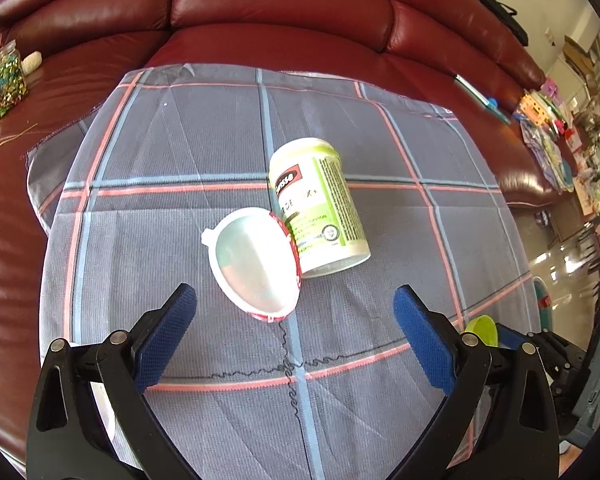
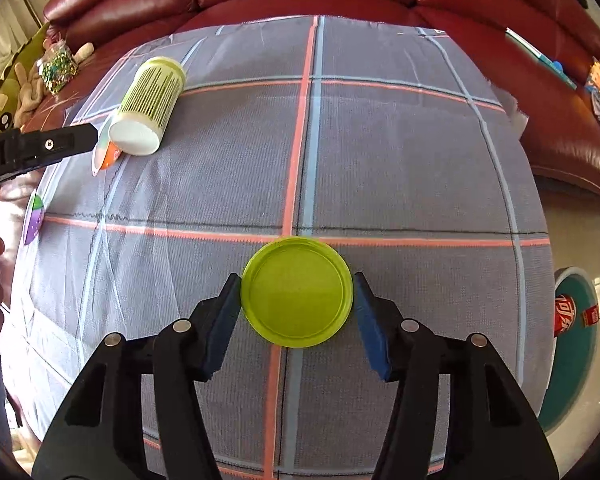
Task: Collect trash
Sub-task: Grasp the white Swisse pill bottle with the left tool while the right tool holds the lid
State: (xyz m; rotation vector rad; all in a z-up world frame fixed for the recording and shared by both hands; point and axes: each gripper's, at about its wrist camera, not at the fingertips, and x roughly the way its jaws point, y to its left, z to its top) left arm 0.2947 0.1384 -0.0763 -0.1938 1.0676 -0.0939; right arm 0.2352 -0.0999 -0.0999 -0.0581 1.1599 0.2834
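- Right tongs [image 2: 297, 300]: blue pads pressed at 9 and 3 o'clock against round, glossy green plastic lid [image 2: 296, 291].
- Left tongs [image 1: 295, 316]: wide open, empty; foil-lined cup [image 1: 256, 264] between at 12, cylindrical bottle [image 1: 320, 208] beyond.
- Ribbed plaid surface [image 2: 400, 168].

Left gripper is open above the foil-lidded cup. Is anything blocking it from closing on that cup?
Nothing lies between the left gripper and the cup; only bare checked cloth shows in the gap. The tipped-over supplement bottle touches the cup's far right edge, so a finger on that side may nudge it.
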